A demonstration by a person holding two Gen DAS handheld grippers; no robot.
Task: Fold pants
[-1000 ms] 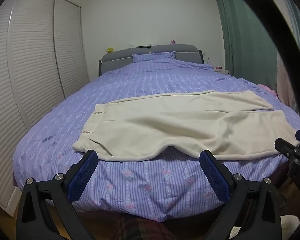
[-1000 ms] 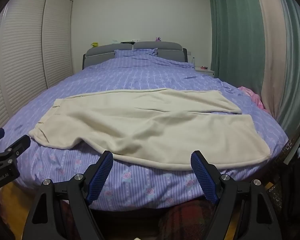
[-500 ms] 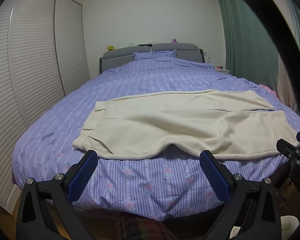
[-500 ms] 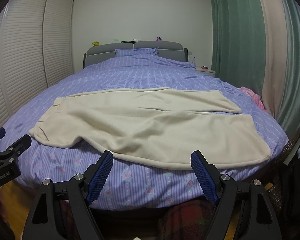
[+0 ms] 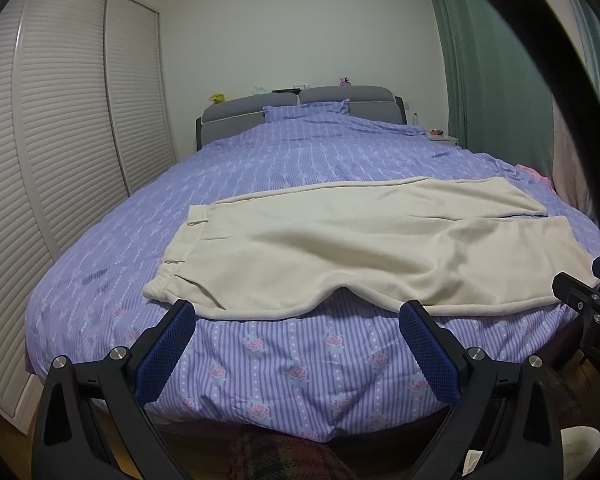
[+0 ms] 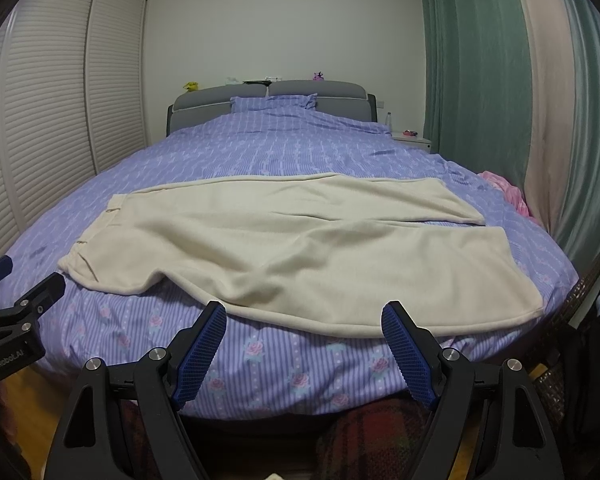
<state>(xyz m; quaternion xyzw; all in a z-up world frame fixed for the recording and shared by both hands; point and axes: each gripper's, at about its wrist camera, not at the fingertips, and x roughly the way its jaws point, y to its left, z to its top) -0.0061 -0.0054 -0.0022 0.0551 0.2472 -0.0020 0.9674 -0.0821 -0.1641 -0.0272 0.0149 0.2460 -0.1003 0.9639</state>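
Cream pants [image 5: 360,248] [image 6: 300,248] lie flat across the foot of a bed, waistband to the left and the two legs running to the right. My left gripper [image 5: 296,312] hangs open in front of the near hem, close to the waistband end, with nothing between its blue pads. My right gripper [image 6: 304,312] is open too, short of the near leg's hem. Each gripper shows at the edge of the other's view.
The bed [image 5: 300,364] has a purple striped floral cover that drops over its foot. Slatted wardrobe doors [image 5: 60,140] stand to the left, green curtains [image 6: 472,72] to the right. A pink cloth [image 6: 508,192] lies at the bed's right edge. A grey headboard [image 6: 268,100] is at the back.
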